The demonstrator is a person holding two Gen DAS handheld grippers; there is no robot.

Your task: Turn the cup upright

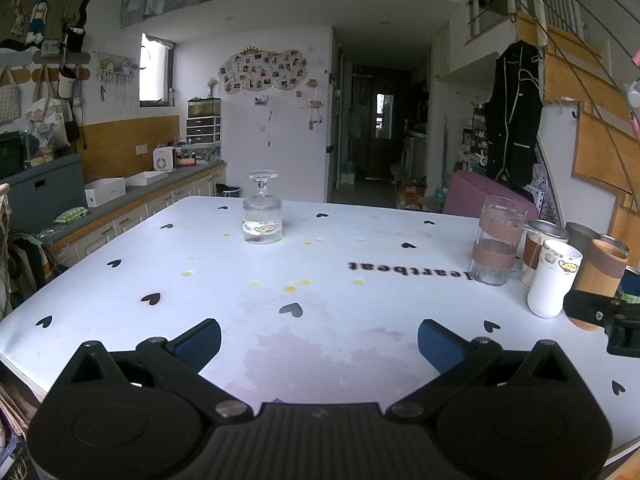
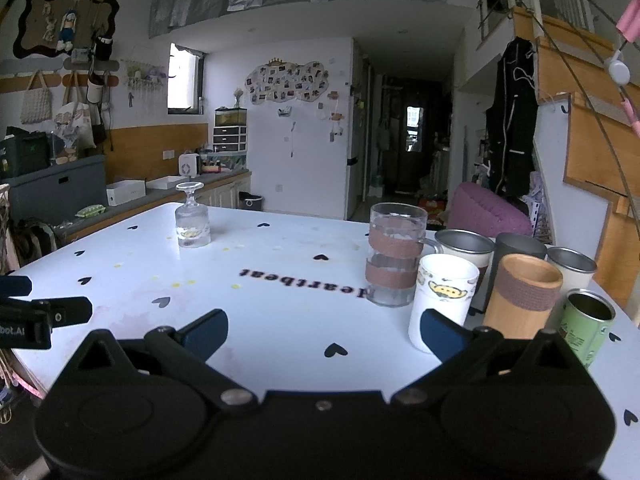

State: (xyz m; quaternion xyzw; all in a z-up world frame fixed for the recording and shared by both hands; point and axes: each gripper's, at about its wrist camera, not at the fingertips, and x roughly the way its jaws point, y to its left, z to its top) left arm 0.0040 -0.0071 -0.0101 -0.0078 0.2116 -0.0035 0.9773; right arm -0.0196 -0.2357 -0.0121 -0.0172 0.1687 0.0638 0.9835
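Note:
A clear ribbed stemmed glass cup (image 1: pixel 262 213) stands upside down, foot up, on the far part of the white table (image 1: pixel 320 280). It also shows in the right wrist view (image 2: pixel 192 220) at the far left. My left gripper (image 1: pixel 319 343) is open and empty, low over the near table edge, well short of the cup. My right gripper (image 2: pixel 324 331) is open and empty, its right finger just in front of a white cartoon cup (image 2: pixel 442 300). Part of the right gripper shows at the right edge of the left wrist view (image 1: pixel 608 316).
A cluster of upright cups stands at the table's right: a glass mug with brown bands (image 2: pixel 394 254), metal cups (image 2: pixel 464 250), a bamboo cup (image 2: pixel 522 296), a green tin (image 2: pixel 588 326). A counter with boxes (image 1: pixel 120 192) runs along the left. A pink chair (image 1: pixel 480 196) is behind the table.

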